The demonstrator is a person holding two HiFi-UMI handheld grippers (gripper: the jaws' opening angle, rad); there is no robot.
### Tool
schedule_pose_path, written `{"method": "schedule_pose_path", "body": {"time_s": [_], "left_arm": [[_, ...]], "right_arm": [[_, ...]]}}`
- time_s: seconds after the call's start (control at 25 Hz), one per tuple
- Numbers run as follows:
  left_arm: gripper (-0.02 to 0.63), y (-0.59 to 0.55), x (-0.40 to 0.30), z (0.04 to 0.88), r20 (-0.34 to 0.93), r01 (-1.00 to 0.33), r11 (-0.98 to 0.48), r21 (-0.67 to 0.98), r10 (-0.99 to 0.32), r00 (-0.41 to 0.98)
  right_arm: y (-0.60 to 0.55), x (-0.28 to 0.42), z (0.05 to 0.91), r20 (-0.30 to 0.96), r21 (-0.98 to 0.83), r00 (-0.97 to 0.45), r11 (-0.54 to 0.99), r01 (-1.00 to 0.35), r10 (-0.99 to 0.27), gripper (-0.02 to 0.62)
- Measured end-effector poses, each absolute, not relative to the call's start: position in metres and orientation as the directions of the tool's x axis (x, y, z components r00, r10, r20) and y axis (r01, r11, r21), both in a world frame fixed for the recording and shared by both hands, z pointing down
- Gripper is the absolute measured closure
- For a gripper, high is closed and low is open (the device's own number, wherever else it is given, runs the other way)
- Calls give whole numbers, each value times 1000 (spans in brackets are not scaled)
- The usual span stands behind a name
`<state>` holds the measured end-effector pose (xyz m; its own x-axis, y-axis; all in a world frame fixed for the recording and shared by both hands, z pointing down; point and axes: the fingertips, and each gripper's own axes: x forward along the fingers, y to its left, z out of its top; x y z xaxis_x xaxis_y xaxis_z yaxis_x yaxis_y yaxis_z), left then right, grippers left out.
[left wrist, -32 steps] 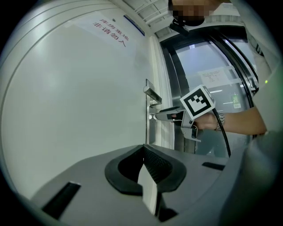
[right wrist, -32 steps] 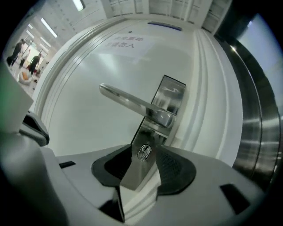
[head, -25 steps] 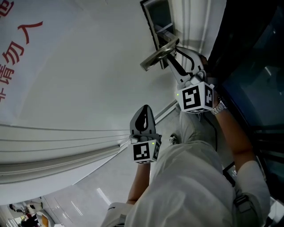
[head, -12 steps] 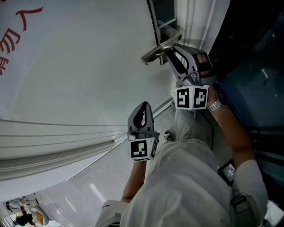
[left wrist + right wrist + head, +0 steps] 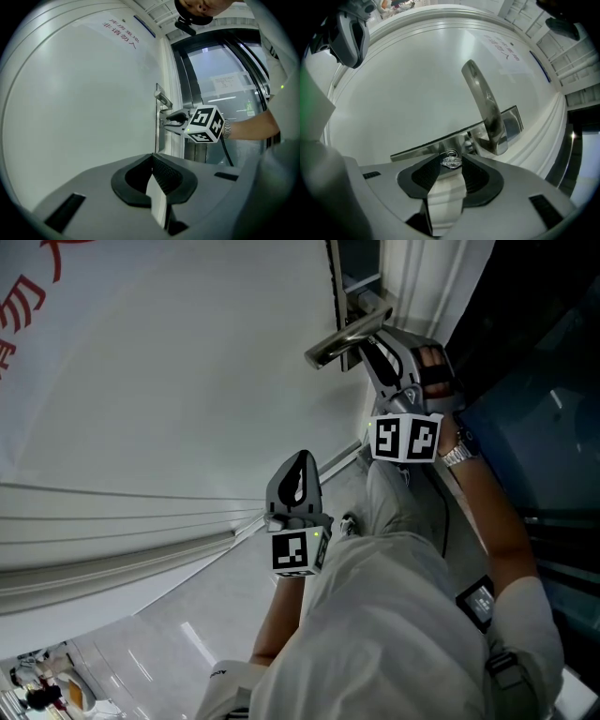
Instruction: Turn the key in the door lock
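Note:
The silver key (image 5: 451, 161) sticks out of the lock plate (image 5: 440, 146) just below the metal lever handle (image 5: 486, 108) of the white door (image 5: 187, 381). My right gripper (image 5: 451, 165) is shut on the key's head, its fingertips pressed close to the plate. In the head view the right gripper (image 5: 368, 343) reaches under the handle (image 5: 342, 337), its marker cube below it. My left gripper (image 5: 301, 460) hangs lower, away from the door, shut on nothing. In the left gripper view, the left gripper (image 5: 152, 158) points toward the door edge.
A dark glass panel (image 5: 534, 381) stands to the right of the white door frame (image 5: 412, 287). Red characters (image 5: 23, 296) mark the door's far part. The person's light trousers (image 5: 394, 634) fill the lower view above a glossy floor (image 5: 169, 652).
The right gripper has rolled at the lock, so its marker cube shows different faces. The left gripper has hardly shifted.

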<state>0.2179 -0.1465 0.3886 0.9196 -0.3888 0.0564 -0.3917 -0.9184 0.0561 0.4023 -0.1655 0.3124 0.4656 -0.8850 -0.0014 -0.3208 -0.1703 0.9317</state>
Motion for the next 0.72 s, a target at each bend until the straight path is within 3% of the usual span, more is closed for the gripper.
{"method": "schedule_pose_path", "body": {"time_s": [0.36,0.72], "left_arm": [[597,-144,221,391,71,-388,-920,53,-384,921],[597,-141,222,390,62,-393,-918,49,-390,919]], "right_arm": [[-164,404,309,12,872,470,-221,-437,-883,469],[-163,407,305,39,701,454,-299,-647,-890,472]]}}
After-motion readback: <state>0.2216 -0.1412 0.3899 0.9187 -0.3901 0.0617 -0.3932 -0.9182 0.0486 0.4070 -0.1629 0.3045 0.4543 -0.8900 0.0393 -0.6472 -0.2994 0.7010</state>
